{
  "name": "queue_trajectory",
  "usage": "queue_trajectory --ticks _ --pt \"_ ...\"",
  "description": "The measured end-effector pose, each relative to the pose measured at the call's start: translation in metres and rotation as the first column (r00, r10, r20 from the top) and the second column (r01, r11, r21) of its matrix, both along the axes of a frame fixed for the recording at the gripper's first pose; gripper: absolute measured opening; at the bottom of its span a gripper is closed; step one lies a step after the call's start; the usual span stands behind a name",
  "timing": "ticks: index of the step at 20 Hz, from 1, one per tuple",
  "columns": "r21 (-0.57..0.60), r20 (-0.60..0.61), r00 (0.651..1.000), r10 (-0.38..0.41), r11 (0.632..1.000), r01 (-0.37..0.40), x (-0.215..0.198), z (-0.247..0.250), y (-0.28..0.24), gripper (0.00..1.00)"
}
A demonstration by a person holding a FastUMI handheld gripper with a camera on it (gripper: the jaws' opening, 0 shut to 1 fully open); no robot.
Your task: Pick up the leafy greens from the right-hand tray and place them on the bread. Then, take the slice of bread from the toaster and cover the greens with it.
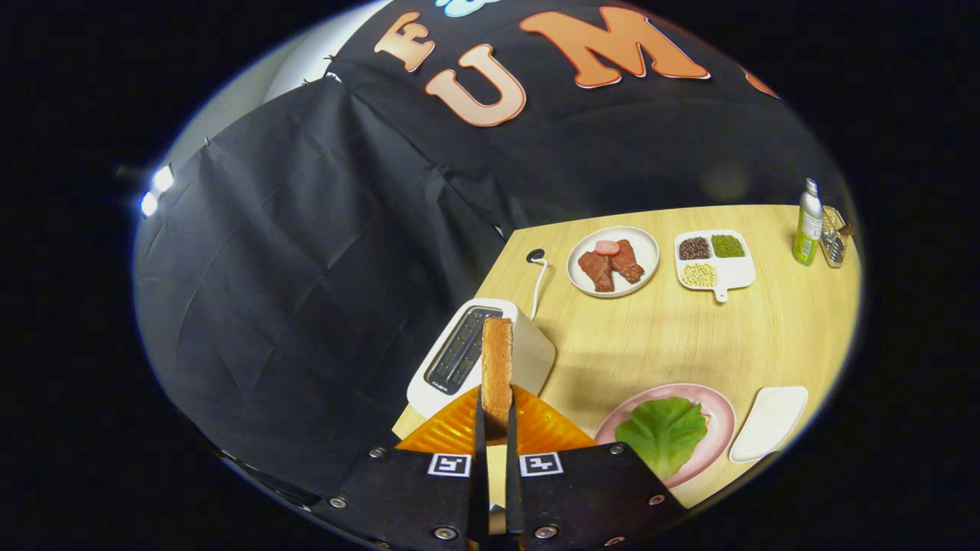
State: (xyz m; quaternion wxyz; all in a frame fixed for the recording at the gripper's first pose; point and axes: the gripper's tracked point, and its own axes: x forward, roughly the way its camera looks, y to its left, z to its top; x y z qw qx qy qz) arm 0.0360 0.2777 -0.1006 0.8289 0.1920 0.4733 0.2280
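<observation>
Gripper view: The gripper [496,417] holds a slice of toasted bread [497,371] edge-on, its jaws clamped on the lower end of the slice, which stands upright between them and rises above the white toaster [490,356] just beyond. The toaster's dark slot [462,349] lies open beside the lifted slice. To the right of the jaws, the leafy greens [663,432] already rest on a pink plate [716,409]; the bread said to lie under them cannot be made out, being probably covered by the leaf. The right-hand tray [768,422], white, sits just beside the plate. Farther back on the wooden bench [689,337] stand a white plate of meat [612,261], a divided dish of beans [713,260], a green bottle [808,223] and a small caddy [833,239]. An orange ridged item [536,428] lies under the jaws, at the near corner of the bench.

The greens appear placed, and the covering step looks to be under way. The grip is narrow and low on a tall slice, so a quick swing toward the plate could tip or twist the bread loose. Releasing it still on edge could let it topple off the leaf or drag the greens aside.
</observation>
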Motion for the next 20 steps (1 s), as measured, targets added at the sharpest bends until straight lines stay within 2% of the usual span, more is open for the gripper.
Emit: queue_trajectory --ticks 13,20 --pt "0.019 -0.043 0.996 -0.082 0.996 0.082 -0.036 -0.055 -0.075 0.08" --pt "0.046 -0.109 0.986 -0.126 0.990 0.131 -0.050 -0.093 -0.095 0.09"
